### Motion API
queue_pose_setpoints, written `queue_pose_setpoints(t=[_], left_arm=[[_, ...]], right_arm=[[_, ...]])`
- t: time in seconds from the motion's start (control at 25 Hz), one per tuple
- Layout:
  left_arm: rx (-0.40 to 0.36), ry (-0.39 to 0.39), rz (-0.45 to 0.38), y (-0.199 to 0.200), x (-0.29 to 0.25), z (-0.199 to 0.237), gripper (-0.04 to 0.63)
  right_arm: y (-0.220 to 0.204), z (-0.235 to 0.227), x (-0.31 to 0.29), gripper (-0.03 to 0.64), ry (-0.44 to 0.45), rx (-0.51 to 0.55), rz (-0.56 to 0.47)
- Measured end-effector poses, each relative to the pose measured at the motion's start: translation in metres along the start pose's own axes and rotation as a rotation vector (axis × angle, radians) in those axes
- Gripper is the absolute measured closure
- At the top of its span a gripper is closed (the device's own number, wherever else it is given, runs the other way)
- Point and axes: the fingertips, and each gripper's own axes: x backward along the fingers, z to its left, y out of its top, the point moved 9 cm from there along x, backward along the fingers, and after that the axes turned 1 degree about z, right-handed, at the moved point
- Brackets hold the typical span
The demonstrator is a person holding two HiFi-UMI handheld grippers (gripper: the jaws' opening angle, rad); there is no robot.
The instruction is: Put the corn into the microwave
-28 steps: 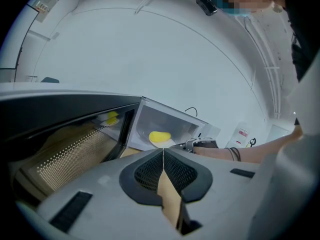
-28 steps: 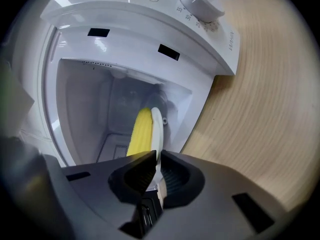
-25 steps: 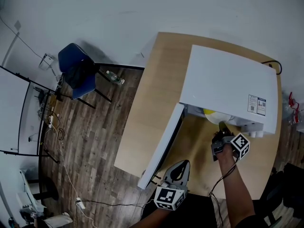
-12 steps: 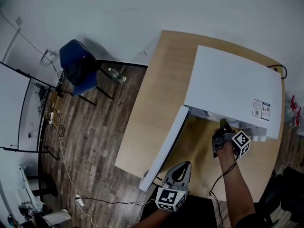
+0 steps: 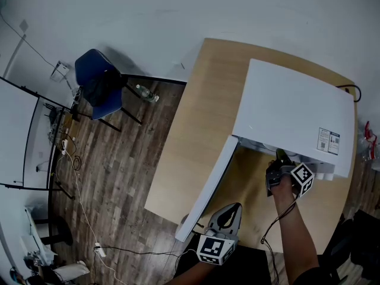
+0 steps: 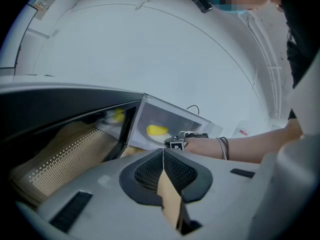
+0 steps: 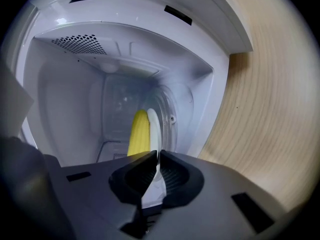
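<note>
One corn [image 7: 139, 132] on plate [image 7: 154, 129] in microwave [image 7: 200, 44]; right hand-held gripper [image 7: 158, 156] pinches plate.

We're seeing the right gripper [image 7: 156, 158] clamping the rim of a white plate [image 7: 154, 126], jaws nearly meeting on it. The plate is showing edge-on, with the corn [image 7: 139, 132] lying against its left face. Both are sitting framed by the open microwave [image 7: 70, 91] cavity, perforated vent [image 7: 80, 45] upper left. The wooden table [image 7: 270, 109] is filling the right side.
</note>
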Motion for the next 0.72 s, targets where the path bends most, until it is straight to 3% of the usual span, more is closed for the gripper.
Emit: queue_pose_setpoints(t=[0.72], left_arm=[[-0.013, 0.013, 0.0, 0.0, 0.003, 0.004, 0.58]], right_arm=[[0.007, 0.012, -0.016, 0.543, 0.008, 0.011, -0.035]])
